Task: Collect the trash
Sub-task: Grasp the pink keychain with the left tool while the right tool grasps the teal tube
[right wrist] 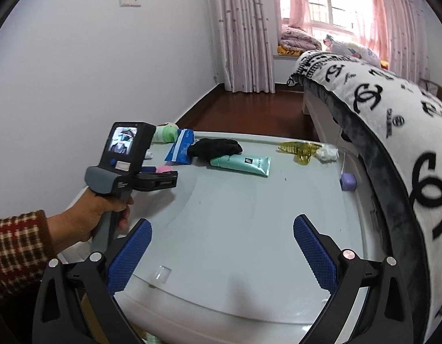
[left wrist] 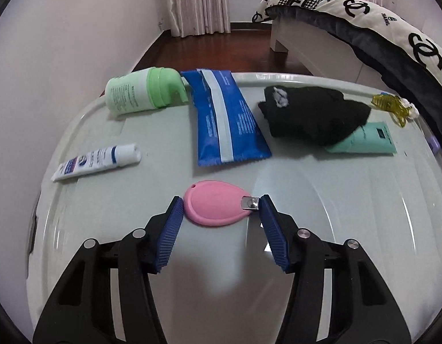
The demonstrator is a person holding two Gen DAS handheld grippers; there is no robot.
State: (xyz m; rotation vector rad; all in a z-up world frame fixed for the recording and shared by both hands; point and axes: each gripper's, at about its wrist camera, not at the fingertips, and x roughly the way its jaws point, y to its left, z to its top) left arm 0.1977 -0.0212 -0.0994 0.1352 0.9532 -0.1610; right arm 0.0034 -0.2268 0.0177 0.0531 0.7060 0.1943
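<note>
A pink teardrop-shaped cutter (left wrist: 214,208) with a metal tip lies on the white table (left wrist: 350,215). My left gripper (left wrist: 221,205) is open, its blue pads on either side of the cutter, close to it. A blue wrapper (left wrist: 226,117) lies just beyond. A white cotton wad (right wrist: 327,152) sits at the far right edge. My right gripper (right wrist: 222,230) is open and empty above the near part of the table (right wrist: 235,243). The left gripper (right wrist: 156,177) and pink cutter (right wrist: 164,169) also show in the right wrist view.
On the table: a green bottle (left wrist: 140,91) on its side, a white tube (left wrist: 97,162), a black cloth (left wrist: 315,114) over a mint tube (left wrist: 367,140), a yellow hair clip (left wrist: 393,106), a purple block (right wrist: 348,182). A bed with patterned blanket (right wrist: 393,120) runs along the right.
</note>
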